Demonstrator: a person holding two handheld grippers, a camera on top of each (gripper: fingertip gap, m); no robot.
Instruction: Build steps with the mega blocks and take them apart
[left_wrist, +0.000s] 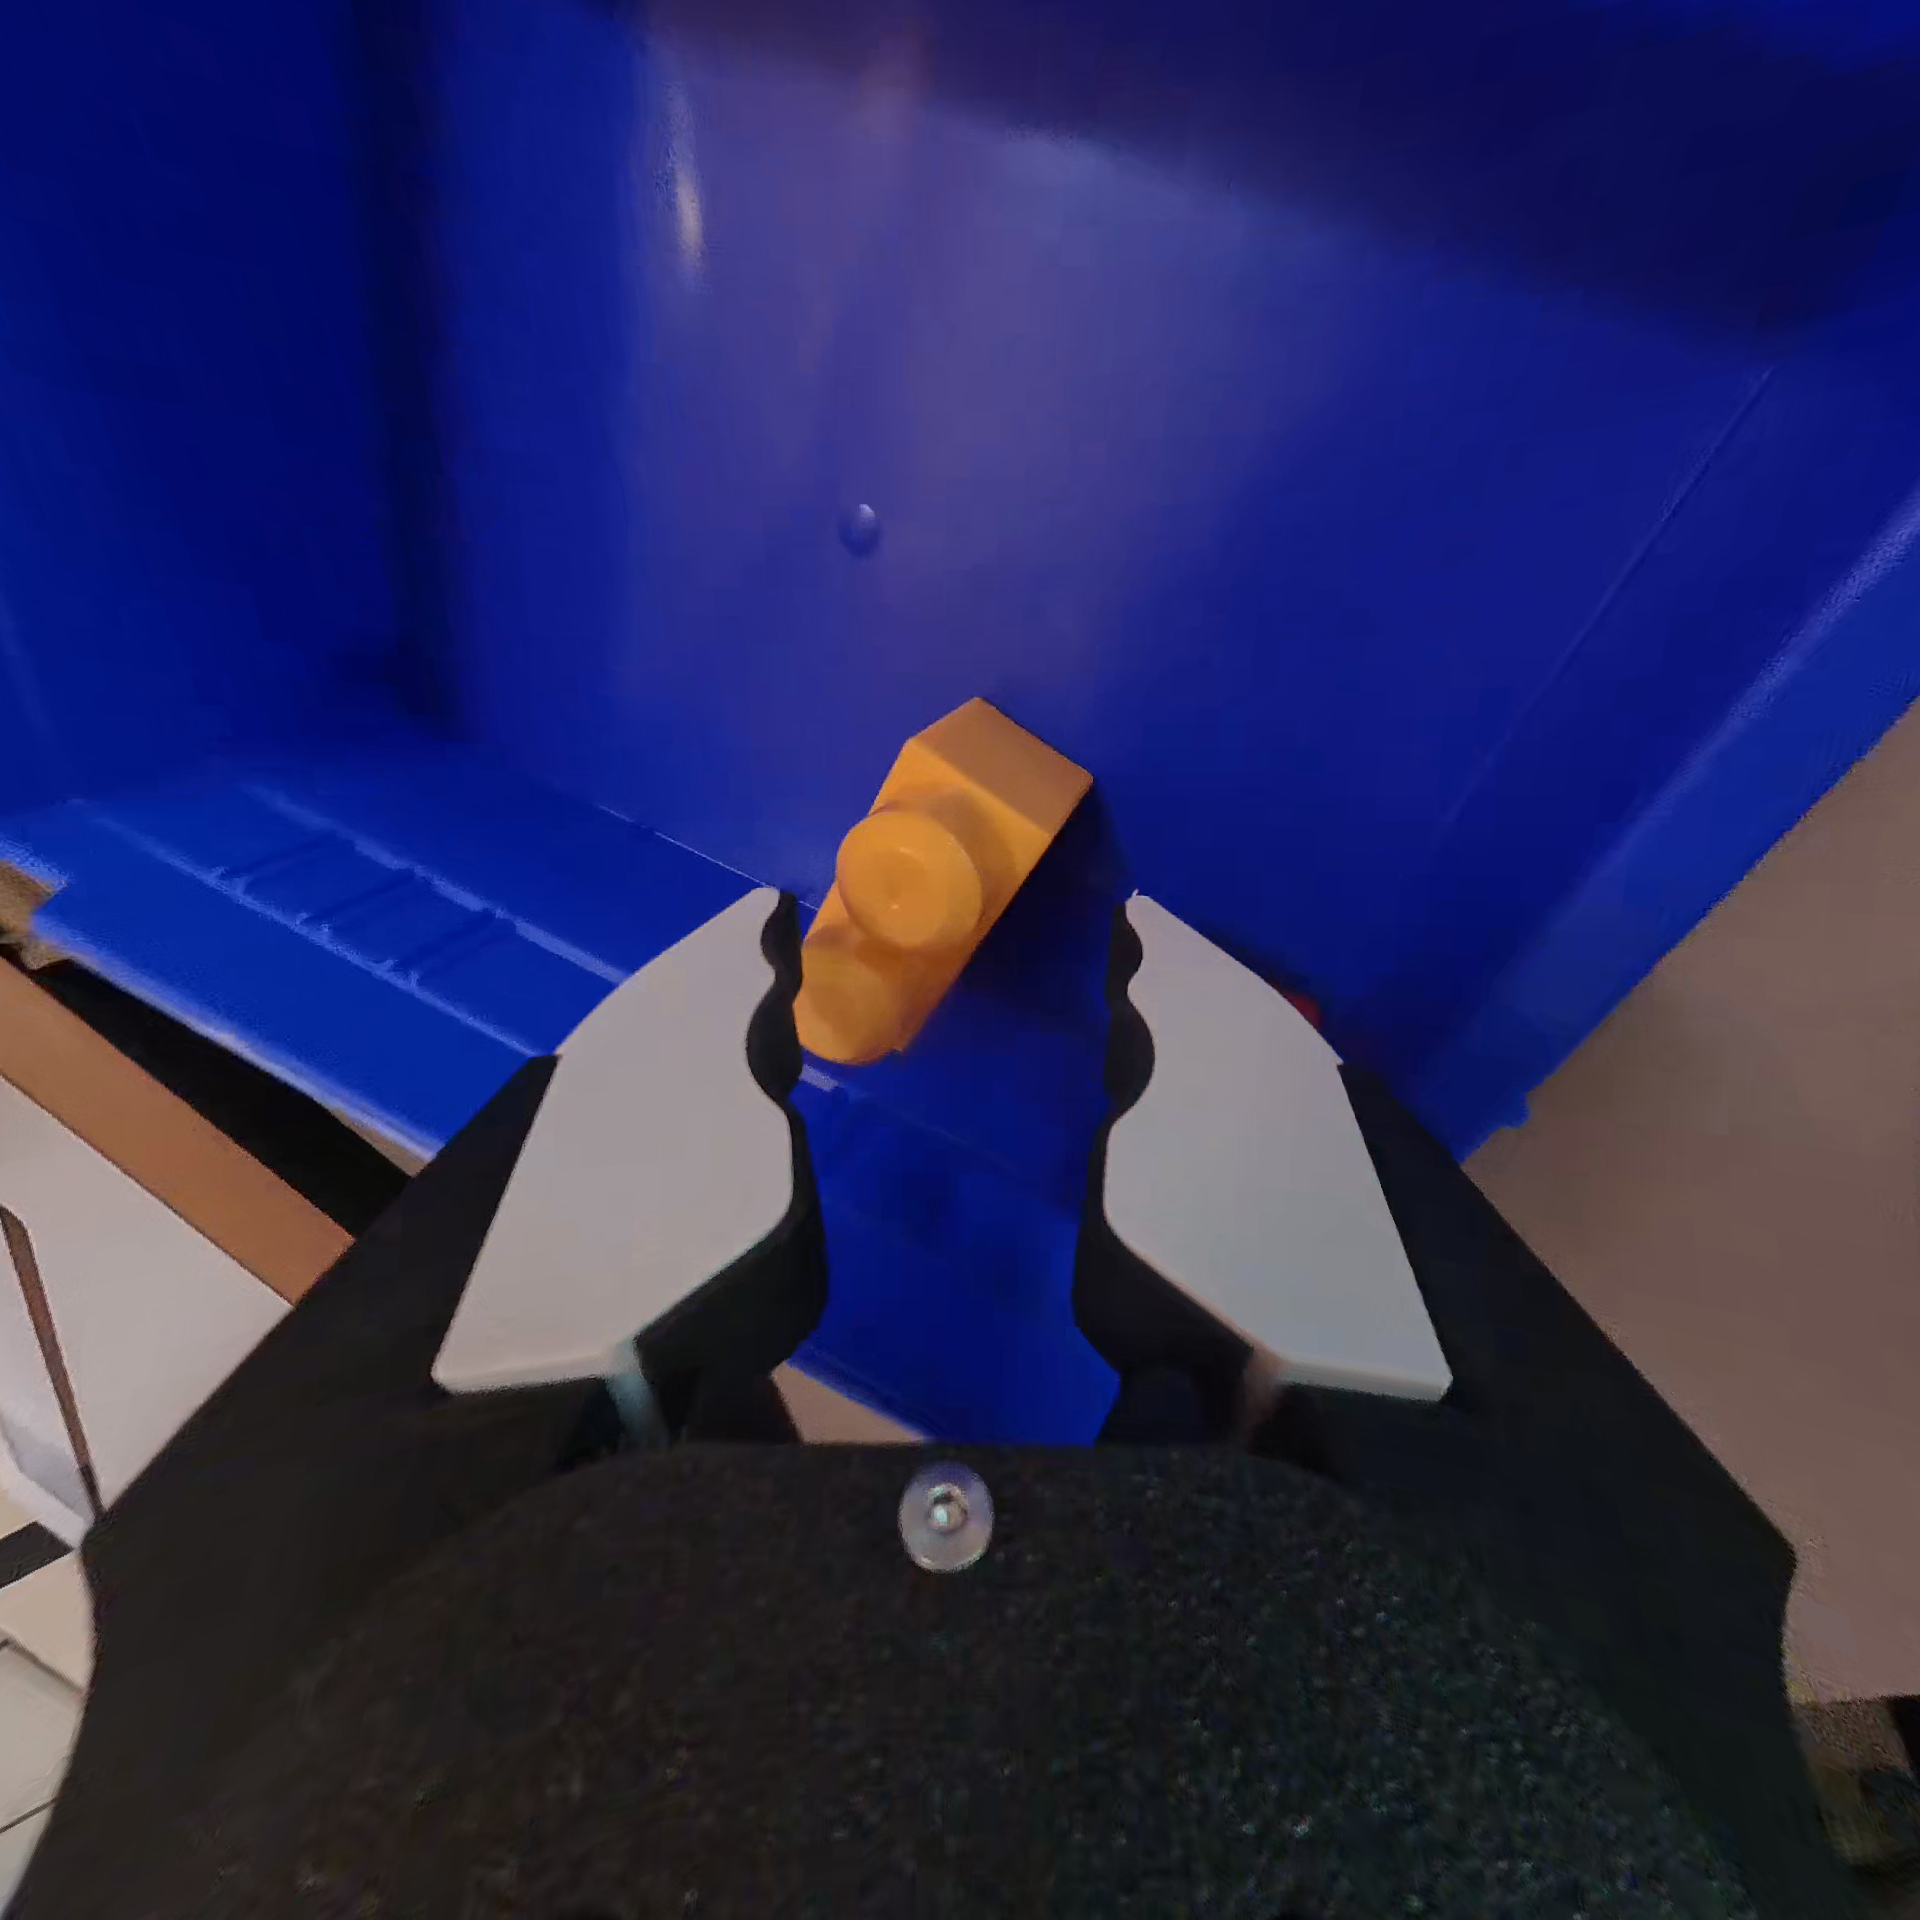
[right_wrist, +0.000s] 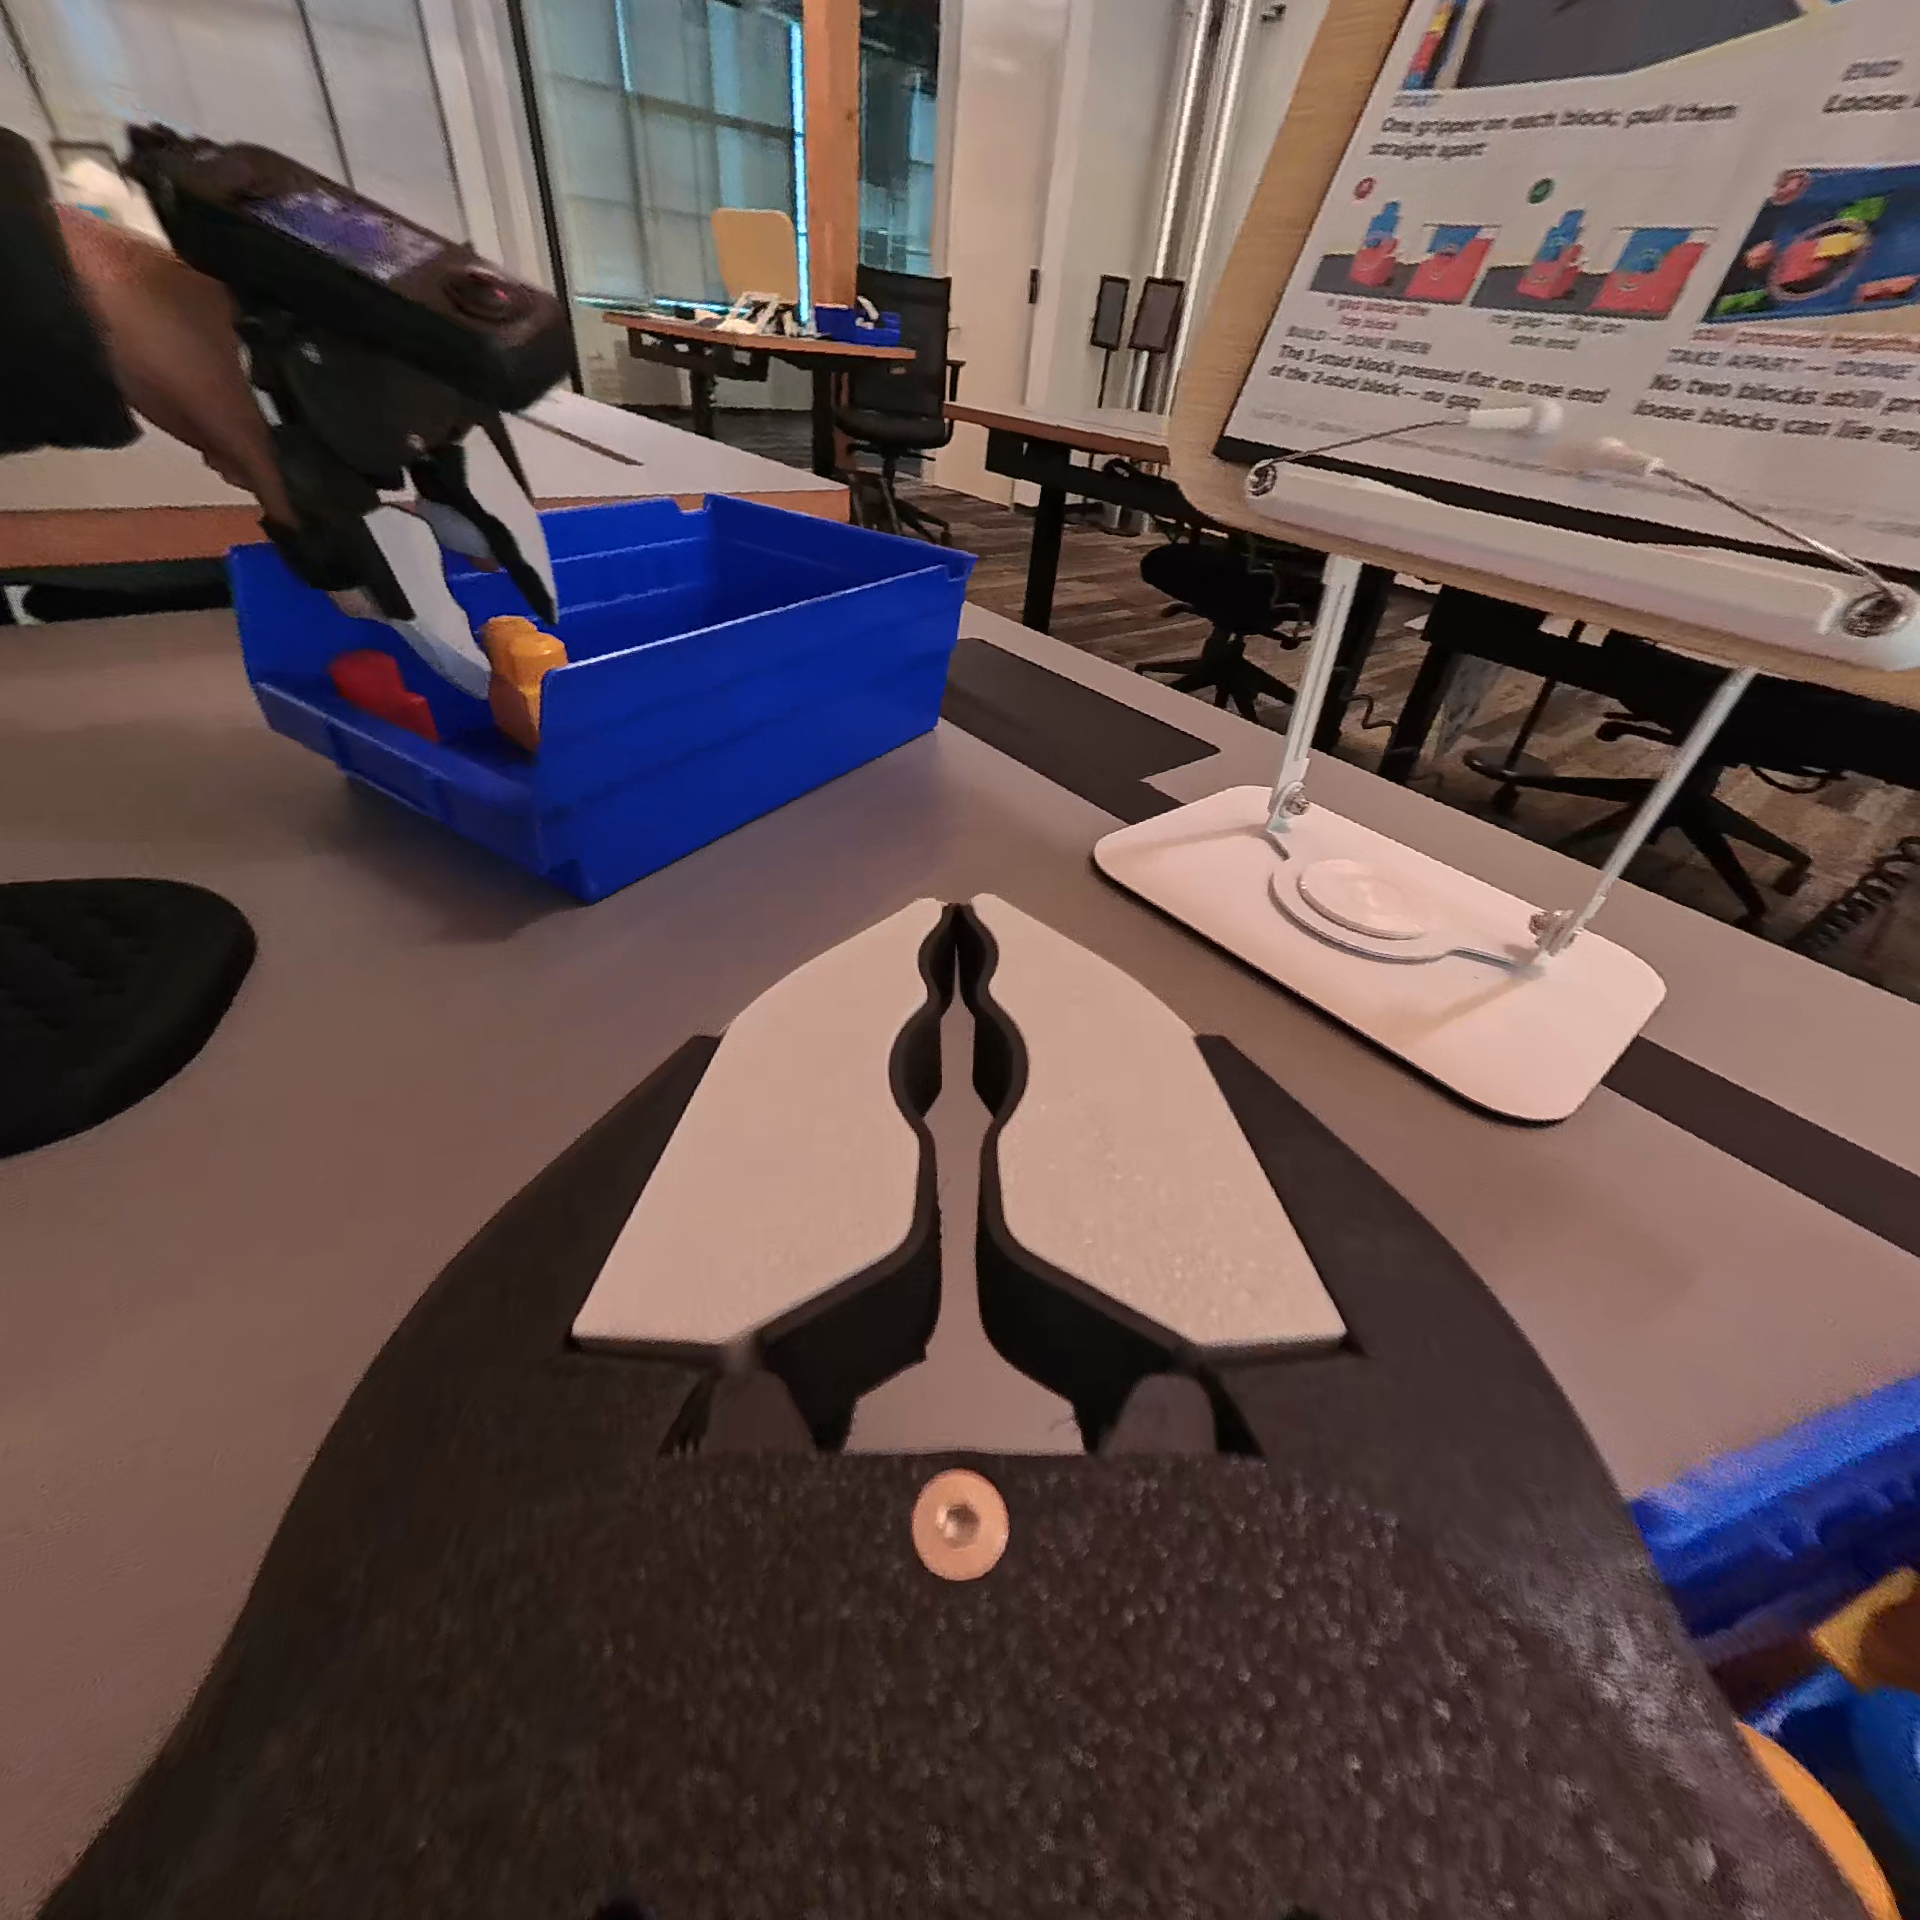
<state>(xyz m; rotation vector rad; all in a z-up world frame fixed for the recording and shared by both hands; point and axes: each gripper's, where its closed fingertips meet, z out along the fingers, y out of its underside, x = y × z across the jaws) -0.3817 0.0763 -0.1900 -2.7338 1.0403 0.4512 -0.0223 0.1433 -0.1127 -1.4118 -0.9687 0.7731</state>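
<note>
Left wrist view: the orange block (left_wrist: 935, 883) lies on its side in the blue bin (left_wrist: 1247, 520), its long axis running from near-left to far-right and its studs facing the camera. The left gripper (left_wrist: 951, 935) has its jaws wide apart; the block's near end sits just beside the left jaw, and contact cannot be told.

Right wrist view: the right gripper (right_wrist: 961, 920) hangs over the grey desk (right_wrist: 364, 1039), jaws closed together and empty. The bin also holds a red block (right_wrist: 382, 694).
</note>
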